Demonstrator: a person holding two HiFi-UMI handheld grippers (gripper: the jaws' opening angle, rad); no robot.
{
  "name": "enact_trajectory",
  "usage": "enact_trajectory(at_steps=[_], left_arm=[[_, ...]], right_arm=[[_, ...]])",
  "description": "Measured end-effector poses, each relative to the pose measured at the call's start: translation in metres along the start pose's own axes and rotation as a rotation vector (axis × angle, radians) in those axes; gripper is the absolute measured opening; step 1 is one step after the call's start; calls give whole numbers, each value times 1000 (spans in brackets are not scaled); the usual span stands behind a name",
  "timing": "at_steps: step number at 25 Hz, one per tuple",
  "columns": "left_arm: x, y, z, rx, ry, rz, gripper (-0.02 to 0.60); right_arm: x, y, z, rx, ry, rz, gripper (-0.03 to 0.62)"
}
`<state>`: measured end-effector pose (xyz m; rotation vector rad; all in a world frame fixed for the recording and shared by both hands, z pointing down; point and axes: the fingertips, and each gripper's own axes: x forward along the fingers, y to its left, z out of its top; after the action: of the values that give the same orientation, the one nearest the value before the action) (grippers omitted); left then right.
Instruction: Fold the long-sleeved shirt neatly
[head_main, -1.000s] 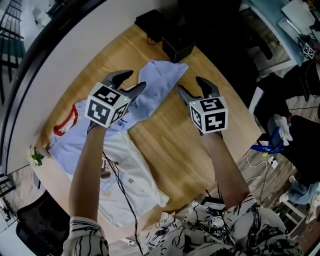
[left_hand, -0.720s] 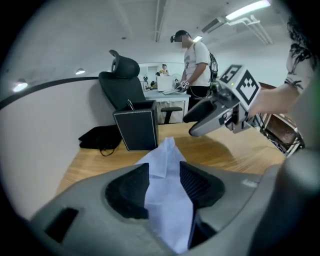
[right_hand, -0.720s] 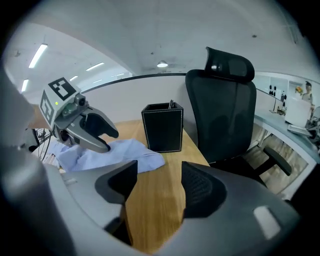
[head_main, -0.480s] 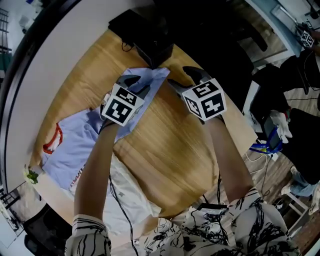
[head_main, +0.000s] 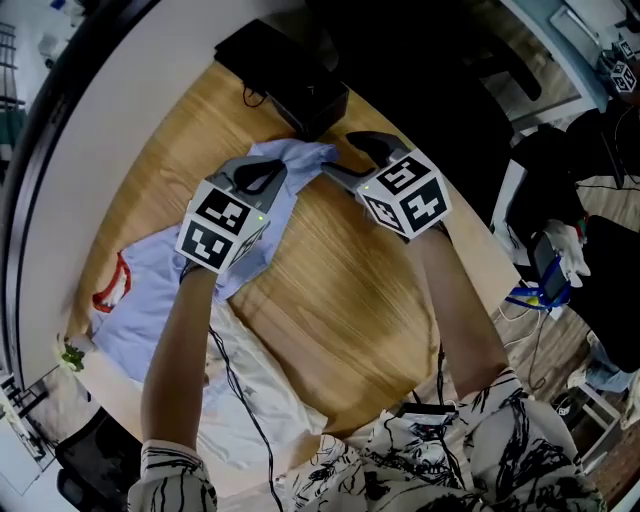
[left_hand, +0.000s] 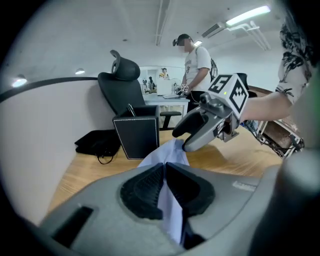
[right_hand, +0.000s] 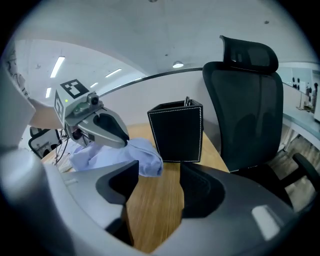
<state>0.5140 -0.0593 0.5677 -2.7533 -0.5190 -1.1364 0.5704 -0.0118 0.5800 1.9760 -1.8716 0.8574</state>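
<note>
A light blue long-sleeved shirt (head_main: 150, 290) lies spread on the round wooden table (head_main: 340, 300), one sleeve (head_main: 300, 157) reaching toward the far edge. My left gripper (head_main: 258, 172) has just been closing and is now shut on that sleeve. In the left gripper view, blue cloth (left_hand: 167, 155) is pinched between the pads of the left gripper (left_hand: 164, 172). My right gripper (head_main: 340, 156) hovers at the sleeve's tip, open; its jaws have just narrowed slightly. In the right gripper view, the right gripper (right_hand: 159, 182) has only bare wood between its jaws, and the bunched sleeve end (right_hand: 142, 155) lies by the left jaw.
A black square holder (head_main: 310, 95) stands just beyond the sleeve tip, with a black pouch (left_hand: 97, 142) beside it. A white garment (head_main: 250, 375) lies under the shirt at the near left, a thin cable across it. A black office chair (right_hand: 245, 110) stands behind the table.
The left gripper, open over the sleeve a second ago, has sunk and shut on it. Both grippers moved toward the sleeve's far end, the right one dropping close to the tip.
</note>
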Motion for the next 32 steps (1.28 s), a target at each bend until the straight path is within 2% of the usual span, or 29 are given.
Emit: enact_trajectory(at_steps=[4, 5, 7, 11, 15, 18, 23, 28, 32], left_arm=[[-13, -1, 5, 30, -18, -10, 23], [-16, -1, 5, 26, -24, -8, 23], [-21, 0, 4, 6, -41, -8, 23], [-33, -4, 7, 9, -50, -23, 29], [-59, -8, 23, 14, -85, -42, 34], [-83, -13, 38, 46, -111, -45, 34], [-128, -6, 71, 157, -127, 102, 25], [-185, -2, 121, 232, -167, 207, 23], [-240, 4, 147, 256, -236, 267, 23]], right_arm=[[4, 13, 8, 47, -37, 52, 217], [3, 16, 10, 78, -52, 71, 181], [0, 21, 12, 127, -73, 100, 36], [-12, 27, 21, 127, -106, 103, 28], [-39, 36, 50, -28, -135, -4, 26], [-62, 48, 71, -141, -145, -71, 26], [-101, 78, 108, -232, -167, -86, 26], [-148, 119, 157, -203, -222, -62, 26], [-177, 155, 204, -184, -299, -59, 26]])
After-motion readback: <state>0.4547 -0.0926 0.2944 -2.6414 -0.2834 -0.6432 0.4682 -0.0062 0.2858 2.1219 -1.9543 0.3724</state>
